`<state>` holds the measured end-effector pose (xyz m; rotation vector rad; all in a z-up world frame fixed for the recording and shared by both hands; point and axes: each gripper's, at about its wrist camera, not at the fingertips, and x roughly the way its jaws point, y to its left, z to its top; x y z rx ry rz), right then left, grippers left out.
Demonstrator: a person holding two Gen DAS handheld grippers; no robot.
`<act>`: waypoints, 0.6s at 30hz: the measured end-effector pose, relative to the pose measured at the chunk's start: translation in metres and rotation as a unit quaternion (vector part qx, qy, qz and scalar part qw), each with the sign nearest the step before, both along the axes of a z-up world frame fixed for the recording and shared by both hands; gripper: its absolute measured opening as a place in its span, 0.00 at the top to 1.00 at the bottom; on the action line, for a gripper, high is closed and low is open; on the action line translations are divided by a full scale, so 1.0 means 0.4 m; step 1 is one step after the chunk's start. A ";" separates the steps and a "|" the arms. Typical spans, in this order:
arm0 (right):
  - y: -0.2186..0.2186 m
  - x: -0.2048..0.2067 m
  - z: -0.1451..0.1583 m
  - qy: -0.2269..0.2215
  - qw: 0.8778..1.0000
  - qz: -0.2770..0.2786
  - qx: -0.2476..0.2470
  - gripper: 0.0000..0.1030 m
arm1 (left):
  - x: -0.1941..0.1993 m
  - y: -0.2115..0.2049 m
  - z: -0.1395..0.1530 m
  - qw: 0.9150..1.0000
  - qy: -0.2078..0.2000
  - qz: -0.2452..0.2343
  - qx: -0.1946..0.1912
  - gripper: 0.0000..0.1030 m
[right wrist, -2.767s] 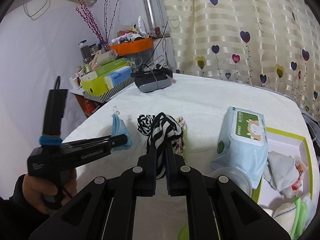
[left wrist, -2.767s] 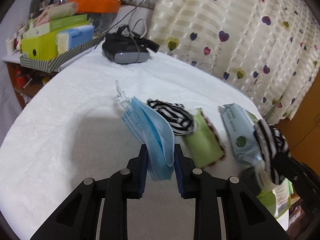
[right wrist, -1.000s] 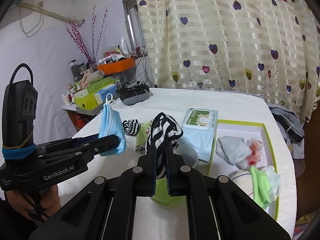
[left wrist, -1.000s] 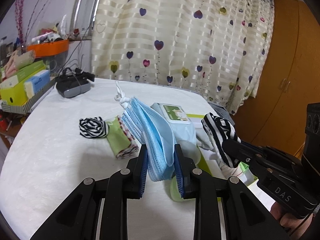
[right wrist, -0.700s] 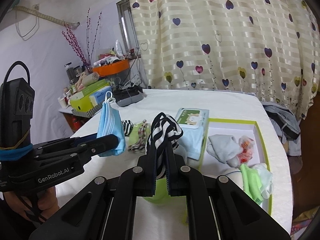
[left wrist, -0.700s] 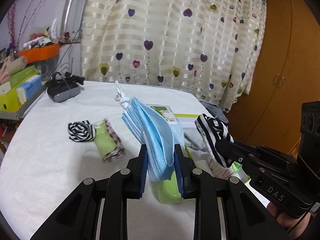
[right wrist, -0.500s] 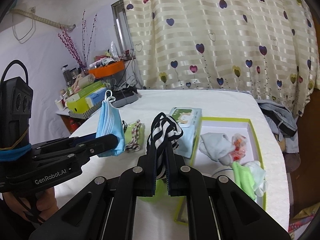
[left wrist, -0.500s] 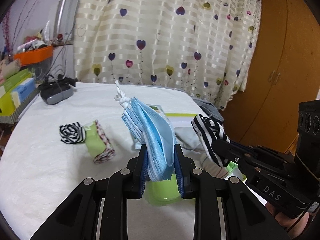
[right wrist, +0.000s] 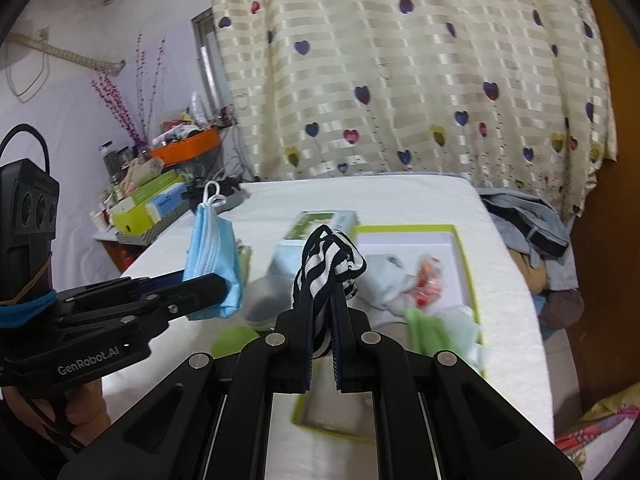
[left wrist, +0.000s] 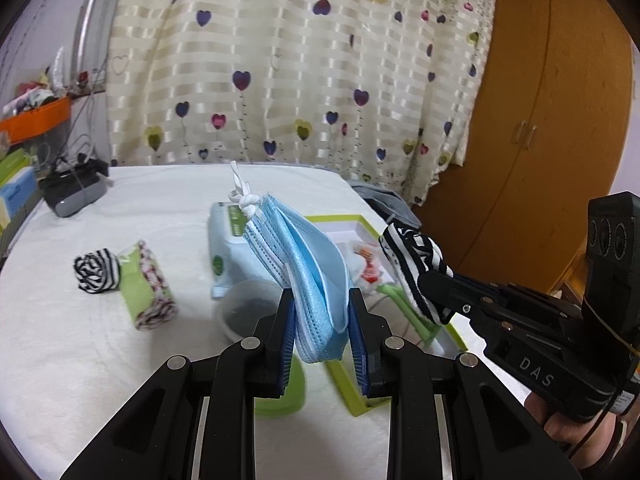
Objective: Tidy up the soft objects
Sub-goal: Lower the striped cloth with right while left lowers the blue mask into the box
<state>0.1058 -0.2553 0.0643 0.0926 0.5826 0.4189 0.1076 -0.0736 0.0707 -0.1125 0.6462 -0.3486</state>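
Table [left wrist: 80, 380]: covered in white cloth, bore every item listed below.

Curtain [left wrist: 304, 60]: cream stripes with coloured hearts, hung behind the table.

Box [right wrist: 466, 264]: shallow, lime-green rim, white floor, lay at the table's right side; held pale cloth pieces, a green cloth and a small red-and-white packet.

Wet-wipe pack [left wrist: 224, 256]: pale blue with green label, lay just beside the box's left edge.

Left gripper [left wrist: 323, 320]: raised above the table, its blue pads pinching a folded stack of blue face masks [left wrist: 304, 264]; the stack stood upright between the fingers [left wrist: 286, 332], white ear loops knotted at the top.

Right gripper [right wrist: 322, 344]: raised over the near corner of the box, fingers pressed almost together on a black-and-white striped cloth [right wrist: 326, 264] that stuck up between them.

Clear round lid [left wrist: 244, 310]: lay on the table before the wipe pack, beside a green object partly hidden by the left gripper.

Green patterned cloth roll [left wrist: 148, 288]: lay on the table left of the wipes, touching a second striped bundle [left wrist: 96, 270].
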 end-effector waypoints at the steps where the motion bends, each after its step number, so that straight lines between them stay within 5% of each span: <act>1: -0.008 -0.001 -0.002 0.001 1.000 -0.004 0.000 0.93 | 0.000 -0.006 -0.003 1.000 0.001 -0.004 -0.001 0.77; 18: -0.104 -0.039 -0.085 0.047 0.998 -0.039 -0.014 0.93 | -0.021 -0.126 -0.089 0.996 0.050 -0.075 0.000 0.77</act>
